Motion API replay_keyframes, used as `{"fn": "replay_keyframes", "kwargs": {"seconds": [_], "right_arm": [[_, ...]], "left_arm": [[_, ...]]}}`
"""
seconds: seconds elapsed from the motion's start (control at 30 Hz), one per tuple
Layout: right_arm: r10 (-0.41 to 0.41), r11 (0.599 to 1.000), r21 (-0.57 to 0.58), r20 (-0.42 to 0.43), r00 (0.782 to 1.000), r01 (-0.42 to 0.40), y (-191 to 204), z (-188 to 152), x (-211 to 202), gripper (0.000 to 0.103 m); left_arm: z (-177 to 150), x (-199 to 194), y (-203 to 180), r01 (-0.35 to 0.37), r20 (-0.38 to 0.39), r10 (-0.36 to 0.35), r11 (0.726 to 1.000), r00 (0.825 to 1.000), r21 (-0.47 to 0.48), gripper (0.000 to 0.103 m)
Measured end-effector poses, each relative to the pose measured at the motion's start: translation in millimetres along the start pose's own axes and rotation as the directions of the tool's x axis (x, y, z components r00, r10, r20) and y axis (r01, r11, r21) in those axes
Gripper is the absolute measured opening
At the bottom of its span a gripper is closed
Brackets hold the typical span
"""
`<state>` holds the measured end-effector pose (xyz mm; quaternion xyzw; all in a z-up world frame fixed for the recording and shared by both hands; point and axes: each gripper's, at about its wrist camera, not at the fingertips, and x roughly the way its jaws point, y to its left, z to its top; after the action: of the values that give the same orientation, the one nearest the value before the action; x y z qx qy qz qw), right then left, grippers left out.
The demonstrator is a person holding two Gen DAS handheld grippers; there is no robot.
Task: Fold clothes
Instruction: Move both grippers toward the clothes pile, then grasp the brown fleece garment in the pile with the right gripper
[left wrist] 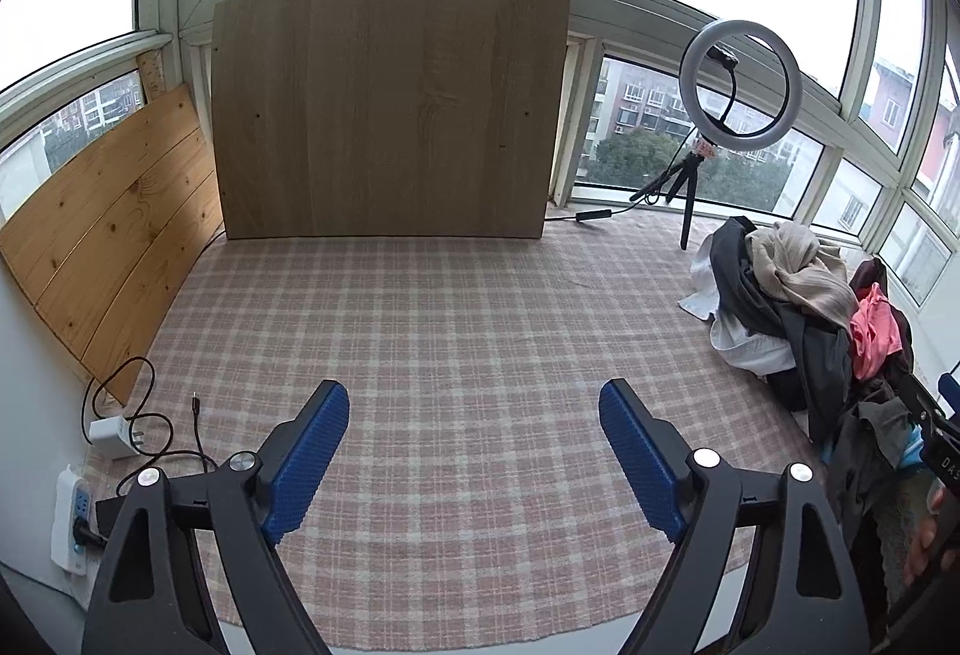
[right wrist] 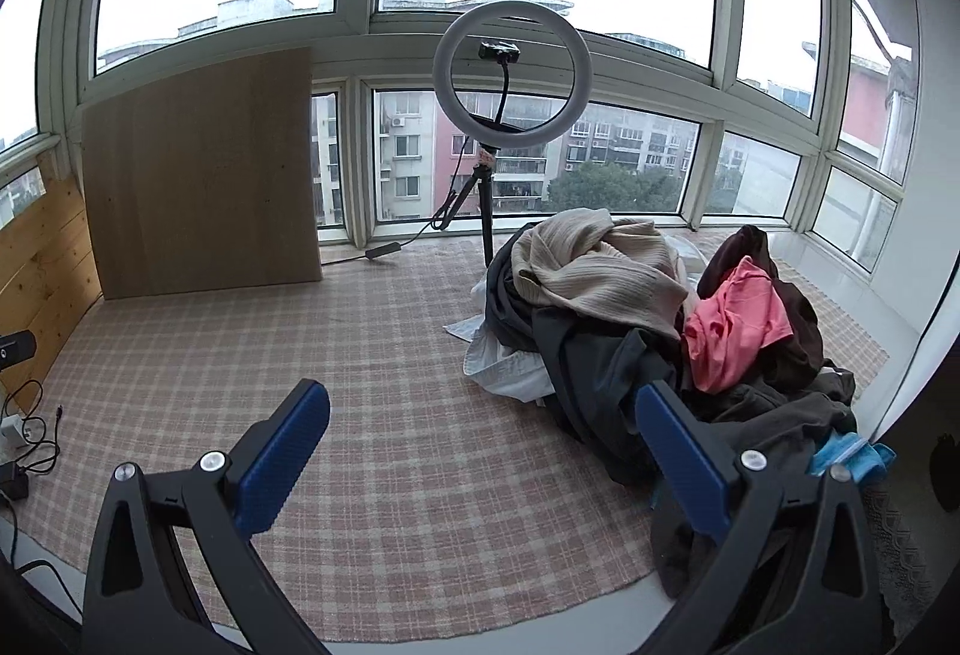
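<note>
Large windows wrap around a pink-and-white checked cloth surface (left wrist: 456,331), with a tall pale wooden board (left wrist: 390,108) leaning upright along its far edge and orange pine planks (left wrist: 102,235) along its left side. We hold the left gripper (left wrist: 474,451) with its blue pads spread wide above bare cloth, gripping nothing. Our right gripper (right wrist: 480,460) is likewise spread and empty, its right pad just in front of a heaped pile of crumpled clothes (right wrist: 648,319), beige, pink and dark grey, at the cloth's right side. A white ring light on a black tripod (right wrist: 512,78) stands behind the pile. White lettering on a black part at the left view's right edge is too cut off to read.
</note>
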<state>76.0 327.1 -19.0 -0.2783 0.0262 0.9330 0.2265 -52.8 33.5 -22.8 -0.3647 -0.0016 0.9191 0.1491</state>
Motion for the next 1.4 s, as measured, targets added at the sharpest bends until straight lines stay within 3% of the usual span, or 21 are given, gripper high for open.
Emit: {"fn": "replay_keyframes", "kwargs": {"seconds": [0.1,0.23,0.43,0.57,0.63,0.67,0.7,0.73,0.9,1.1,1.17,1.2,1.27,1.3,1.4], "right_arm": [[-0.064,0.997,0.041,-0.021,0.998,0.065,-32.4,-11.1,-0.6,0.103],[-0.146,0.98,0.137,-0.015,0.989,0.146,-92.7,-25.3,-10.6,0.103],[-0.202,0.936,0.293,-0.013,0.979,0.197,-195.1,-27.5,-15.7,0.1],[-0.243,0.928,0.287,-0.01,0.97,0.236,-256.5,-13.2,2.6,0.089],[-0.256,0.927,0.278,-0.018,0.967,0.251,-288.6,-3.2,21.9,0.08],[-0.258,0.927,0.275,-0.026,0.966,0.255,-305.1,2.1,33.7,0.07],[-0.249,0.928,0.275,-0.047,0.967,0.252,-322.0,7.5,48.9,0.061],[-0.239,0.929,0.275,-0.068,0.969,0.248,-338.9,13.0,64.0,0.06],[-0.148,0.955,0.228,-0.192,0.97,0.191,-395.2,27.4,156.4,0.06],[0.015,0.966,0.248,-0.336,0.942,0.073,-422.5,20.9,258.5,0.063],[0.09,0.957,0.29,-0.346,0.934,0.015,-427.4,14.4,281.9,0.063],[0.151,0.941,0.336,-0.323,0.934,-0.035,-431.3,12.6,286.3,0.051],[0.251,0.898,0.423,-0.273,0.929,-0.118,-440.3,11.4,290.8,0.017],[0.29,0.873,0.464,-0.246,0.925,-0.15,-445.4,12.1,291.0,0.014],[0.305,0.85,0.493,-0.171,0.937,-0.187,-457.2,28.0,281.5,0.012]], "left_arm": [[5.9,11.3,-15.4,0.034,-0.01,-0.033,0.999,0.999,0.036,0.082],[13.6,26.2,-41.1,0.062,-0.028,-0.06,0.994,0.998,0.084,0.071],[27.0,44.9,-83.8,0.083,-0.04,-0.078,0.986,0.996,0.145,0.07],[41.8,54.5,-115.4,0.077,-0.031,-0.073,0.986,0.997,0.149,0.07],[51.0,57.4,-133.3,0.066,-0.017,-0.064,0.987,0.998,0.145,0.07],[56.3,58.5,-143.7,0.067,-0.009,-0.066,0.987,0.998,0.143,0.07],[60.9,59.8,-153.4,0.067,-0.001,-0.067,0.988,0.998,0.141,0.071],[65.5,61.5,-163.0,0.062,0.004,-0.063,0.988,0.998,0.139,0.071],[82.6,70.6,-201.7,0.036,0.027,-0.039,0.993,0.999,0.112,0.072],[85.9,79.7,-218.1,-0.053,0.009,0.052,0.993,0.999,0.101,0.072],[86.0,81.7,-217.3,-0.089,0.005,0.089,0.992,0.996,0.093,0.072],[86.0,82.5,-215.9,-0.104,0.002,0.104,0.991,0.995,0.086,0.072],[85.9,84.1,-213.4,-0.13,0.0,0.131,0.989,0.991,0.072,0.072],[85.9,85.0,-212.6,-0.14,-0.002,0.14,0.988,0.99,0.066,0.072],[86.2,86.6,-211.6,-0.157,-0.005,0.157,0.986,0.988,0.053,0.072]]}}
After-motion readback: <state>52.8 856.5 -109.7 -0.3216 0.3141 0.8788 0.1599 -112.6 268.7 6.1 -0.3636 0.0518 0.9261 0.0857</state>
